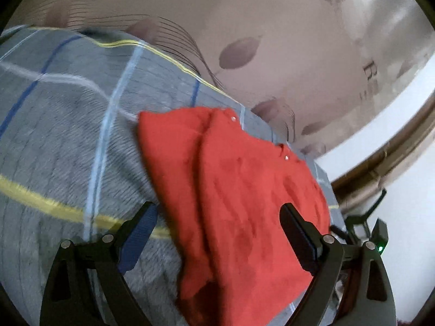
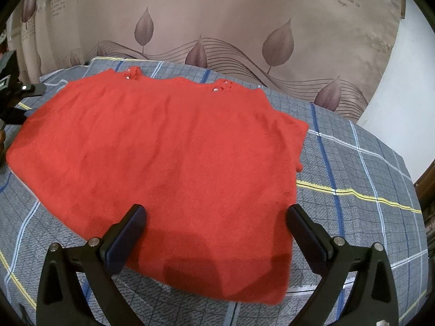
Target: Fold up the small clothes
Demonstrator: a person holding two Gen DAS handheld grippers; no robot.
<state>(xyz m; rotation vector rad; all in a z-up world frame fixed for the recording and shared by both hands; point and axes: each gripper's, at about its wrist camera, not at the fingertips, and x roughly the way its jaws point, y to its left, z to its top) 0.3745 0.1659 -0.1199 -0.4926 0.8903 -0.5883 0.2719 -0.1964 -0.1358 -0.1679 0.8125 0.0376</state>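
Viewing order: left wrist first, then right wrist.

Left wrist, left gripper (image 1: 218, 218): jaws spread wide, nothing between the pads; one finger (image 1: 138, 236) hangs over bare cloth, the other over the garment.
Left wrist, red knit garment (image 1: 239, 190): lies on the plaid cover (image 1: 54, 125), running from between the fingers toward the far edge; a fold ridge runs lengthwise; two small shiny buttons show near the far end.
Left wrist, surroundings: leaf-print curtain (image 1: 272, 40) behind the surface; the frame is motion-blurred. A dark device with a green light (image 1: 380, 248) shows at the right edge; its identity cannot be told.

Right wrist, right gripper (image 2: 217, 231): jaws apart, gripping nothing; both fingers stand over the near hem.
Right wrist, red knit garment (image 2: 163, 149): spread flat on the plaid cover (image 2: 353, 176), neckline far, hem near; two button details sit along the far edge.
Right wrist, left gripper (image 2: 11, 92): partly visible at the left edge, just beside the garment's far-left corner.
Right wrist, curtain (image 2: 217, 13): hangs behind the surface.
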